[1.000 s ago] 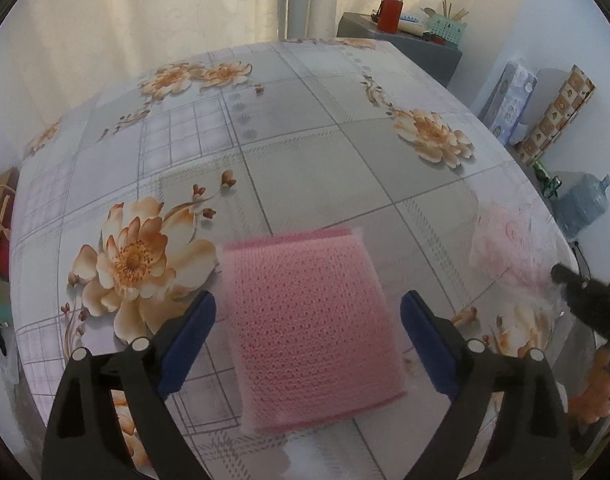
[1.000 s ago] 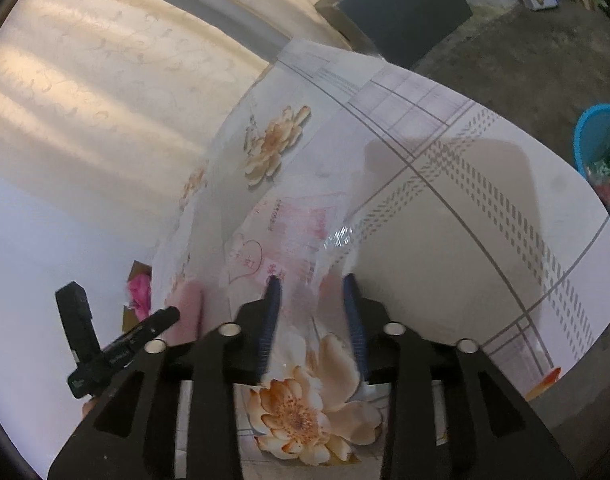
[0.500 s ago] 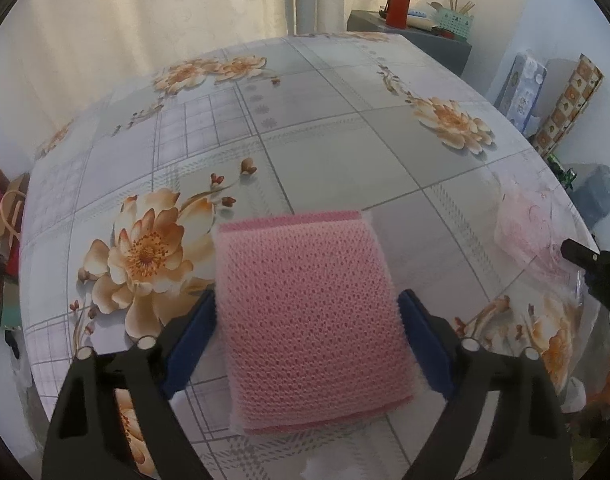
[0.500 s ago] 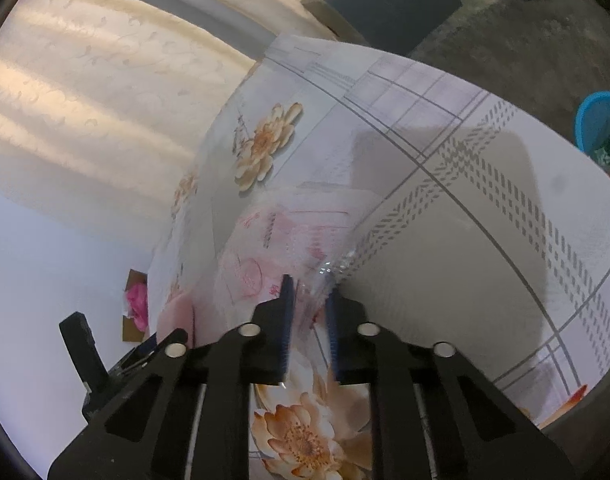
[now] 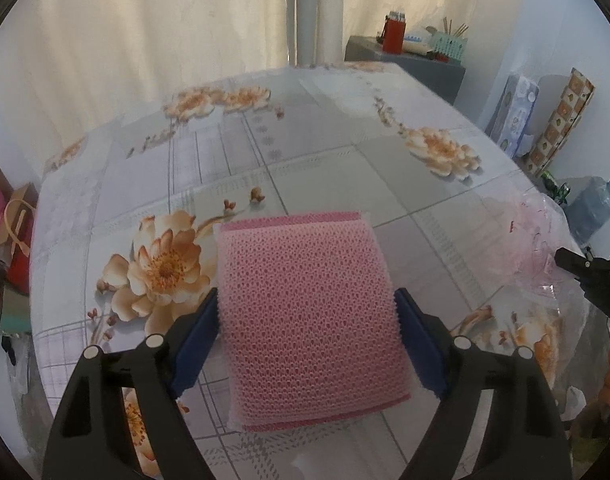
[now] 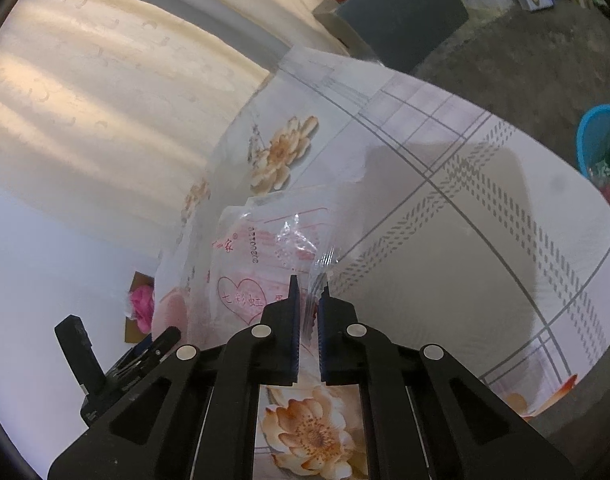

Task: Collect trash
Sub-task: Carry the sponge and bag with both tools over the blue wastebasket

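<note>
A pink mesh sponge (image 5: pixel 305 264) lies on the flowered tablecloth (image 5: pixel 317 160), close to the near edge. My left gripper (image 5: pixel 306 300) straddles it; the jaws are closing and the blue pads (image 5: pixel 203 328) touch both of its sides, which bow it slightly. Further right, a clear plastic wrapper (image 6: pixel 265 256) with pink print rests by the table's edge, also seen in the left wrist view as the wrapper (image 5: pixel 533 240). My right gripper (image 6: pixel 309 284) is shut on a crinkled corner of that wrapper.
A blue basket (image 6: pixel 601 160) with rubbish stands on the floor past the table's right edge. A grey cabinet (image 5: pixel 405 64) is at the back, boxes (image 5: pixel 517 116) and a water jug (image 5: pixel 593 208) along the right wall, bags (image 5: pixel 9 232) at the left.
The left jaws have moved in around the pink sponge until the pads meet its sides. The right jaws have shut on the wrapper's corner, which has lifted a little.
</note>
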{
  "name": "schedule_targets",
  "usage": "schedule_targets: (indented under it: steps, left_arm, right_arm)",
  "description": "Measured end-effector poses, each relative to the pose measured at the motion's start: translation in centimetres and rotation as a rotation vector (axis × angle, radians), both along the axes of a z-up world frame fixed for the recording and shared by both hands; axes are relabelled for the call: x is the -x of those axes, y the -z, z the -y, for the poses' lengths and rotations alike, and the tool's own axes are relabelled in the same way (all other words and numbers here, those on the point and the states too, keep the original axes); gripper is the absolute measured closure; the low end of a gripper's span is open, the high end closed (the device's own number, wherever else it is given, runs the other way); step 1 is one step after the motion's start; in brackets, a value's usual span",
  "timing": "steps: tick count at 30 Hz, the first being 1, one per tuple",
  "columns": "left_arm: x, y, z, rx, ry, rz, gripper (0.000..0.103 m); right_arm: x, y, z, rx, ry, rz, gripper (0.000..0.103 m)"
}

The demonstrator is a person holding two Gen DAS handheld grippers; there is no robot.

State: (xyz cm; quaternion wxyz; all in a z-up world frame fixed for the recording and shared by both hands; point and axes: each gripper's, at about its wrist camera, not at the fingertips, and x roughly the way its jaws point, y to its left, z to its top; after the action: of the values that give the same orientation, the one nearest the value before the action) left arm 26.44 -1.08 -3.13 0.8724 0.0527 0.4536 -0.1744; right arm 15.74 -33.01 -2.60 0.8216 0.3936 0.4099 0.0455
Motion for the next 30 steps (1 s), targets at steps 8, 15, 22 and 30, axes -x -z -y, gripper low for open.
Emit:
schedule_targets:
  steps: [8, 15, 22, 30]
  left_arm:
    - [1.3, -2.2, 0.8, 0.041, 0.022, 0.035, 0.021]
    - [2.6, -4.5, 3.5, 0.068, 0.081, 0.074, 0.021]
    - [3.5, -6.5, 9.0, 0.082, 0.188, 0.096, 0.021]
    - [4.5, -8.2, 19.1, 0.092, 0.365, 0.092, 0.021]
  right_arm:
    - [1.1, -1.5, 0.4, -0.002, 0.019, 0.039, 0.097]
    - [3.0, -2.2, 1.9, -0.012, 0.064, 0.069, 0.097]
    - [6.0, -2.9, 5.2, -0.03, 0.144, 0.11, 0.097]
    - [10.5, -2.6, 11.4, -0.037, 0.294, 0.135, 0.097]
